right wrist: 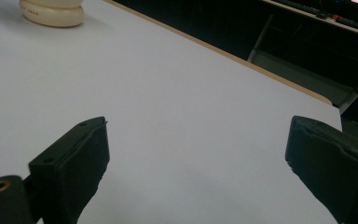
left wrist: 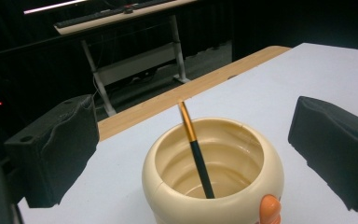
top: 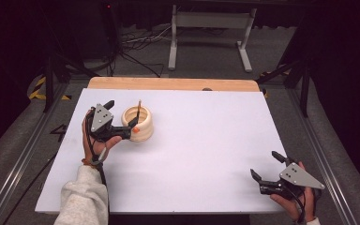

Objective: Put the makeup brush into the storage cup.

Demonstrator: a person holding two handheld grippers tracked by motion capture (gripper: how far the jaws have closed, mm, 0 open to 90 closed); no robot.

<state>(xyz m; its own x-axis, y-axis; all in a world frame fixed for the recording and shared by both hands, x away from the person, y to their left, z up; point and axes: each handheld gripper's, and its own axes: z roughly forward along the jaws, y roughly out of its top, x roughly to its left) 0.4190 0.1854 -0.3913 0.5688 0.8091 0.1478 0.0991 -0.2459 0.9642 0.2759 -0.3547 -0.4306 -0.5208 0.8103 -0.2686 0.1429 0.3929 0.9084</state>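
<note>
Two hands at the near side of a table, each holding a black two-jaw gripper with its jaws spread wide.

The left hand [top: 95, 140], in a pale knitted sleeve [top: 82, 199], reaches in from the near left and holds the left black gripper [top: 122, 114] towards the far right, grey three-cornered plate on top, jaws apart with nothing pressed between the pads. The right hand [top: 294, 199] sits at the near right corner, its right black gripper [top: 266, 165] pointing left, jaws apart and empty.
</note>
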